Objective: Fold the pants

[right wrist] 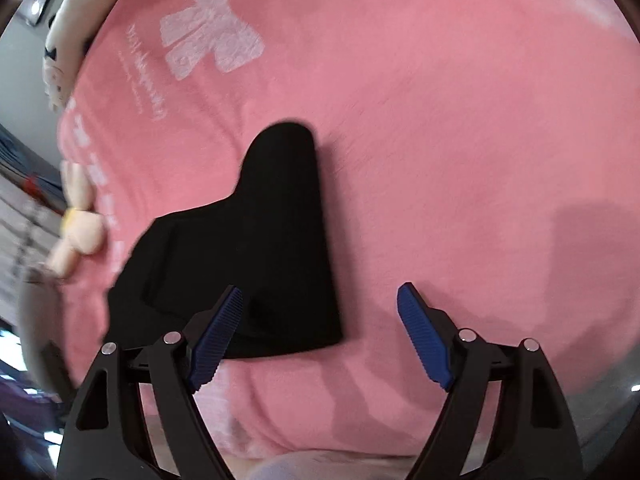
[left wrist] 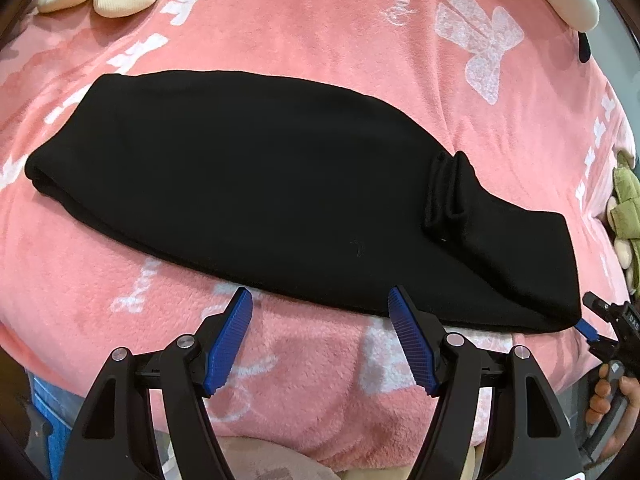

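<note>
Just beyond both grippers' empty, spread jaws lie the black pants [left wrist: 248, 184] (folded) on pink blanket [left wrist: 320, 40].

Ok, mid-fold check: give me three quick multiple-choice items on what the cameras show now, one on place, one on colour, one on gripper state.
1. The pants lie on:
A. a pink blanket
B. a wooden floor
C. a chair

2. The pants are:
A. white
B. black
C. green

3. The left gripper is:
A. shut on the pants
B. open, holding nothing
C. shut on a toy

Answers:
1 A: the pink blanket surrounds them.
2 B: the cloth is uniformly black.
3 B: its blue pads stand apart with only blanket between them.
</note>
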`<state>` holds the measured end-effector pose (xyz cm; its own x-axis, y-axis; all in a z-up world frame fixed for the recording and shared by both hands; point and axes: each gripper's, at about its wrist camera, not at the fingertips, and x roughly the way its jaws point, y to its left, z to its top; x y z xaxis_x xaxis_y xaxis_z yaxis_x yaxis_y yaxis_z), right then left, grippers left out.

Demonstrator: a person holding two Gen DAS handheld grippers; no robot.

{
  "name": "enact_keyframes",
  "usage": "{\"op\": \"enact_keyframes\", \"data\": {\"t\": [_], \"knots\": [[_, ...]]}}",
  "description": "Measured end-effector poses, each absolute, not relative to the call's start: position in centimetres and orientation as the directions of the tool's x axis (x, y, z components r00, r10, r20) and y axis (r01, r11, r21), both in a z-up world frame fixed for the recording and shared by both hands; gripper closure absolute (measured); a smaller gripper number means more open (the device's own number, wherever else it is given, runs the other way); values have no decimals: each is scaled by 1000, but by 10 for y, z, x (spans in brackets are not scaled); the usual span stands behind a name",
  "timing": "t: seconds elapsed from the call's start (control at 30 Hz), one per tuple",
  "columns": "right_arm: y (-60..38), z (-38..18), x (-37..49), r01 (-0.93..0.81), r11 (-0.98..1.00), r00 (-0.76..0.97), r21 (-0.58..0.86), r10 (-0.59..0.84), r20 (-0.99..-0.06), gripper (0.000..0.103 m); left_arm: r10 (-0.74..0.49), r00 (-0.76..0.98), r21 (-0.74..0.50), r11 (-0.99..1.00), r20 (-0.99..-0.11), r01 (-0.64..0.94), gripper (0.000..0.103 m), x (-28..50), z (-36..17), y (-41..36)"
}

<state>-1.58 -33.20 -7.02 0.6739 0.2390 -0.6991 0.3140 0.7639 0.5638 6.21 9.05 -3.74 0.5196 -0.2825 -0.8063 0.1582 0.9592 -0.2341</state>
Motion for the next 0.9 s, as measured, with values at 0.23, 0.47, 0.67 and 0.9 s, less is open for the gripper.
{"op": "enact_keyframes", "data": {"t": [0.23,0.47,0.67,0.9], "knots": [[-302,-73,8,226,764,682,604,319,-659,81,-262,540,-232,965,-800,125,35,62,-37,91],[-354,-14,-19,181,781,797,597,239,-555,84,-231,594,-175,973,-770,152,28,48,-29,84],[-416,-57,-41,351,800,727,486,94,-680,73,-172,609,-69,979,-774,189,28,46,-30,63],[-292,21,-53,148,980,805,132,-42,-592,40,-148,615,-29,979,-775,200,27,46,-30,57]]}}
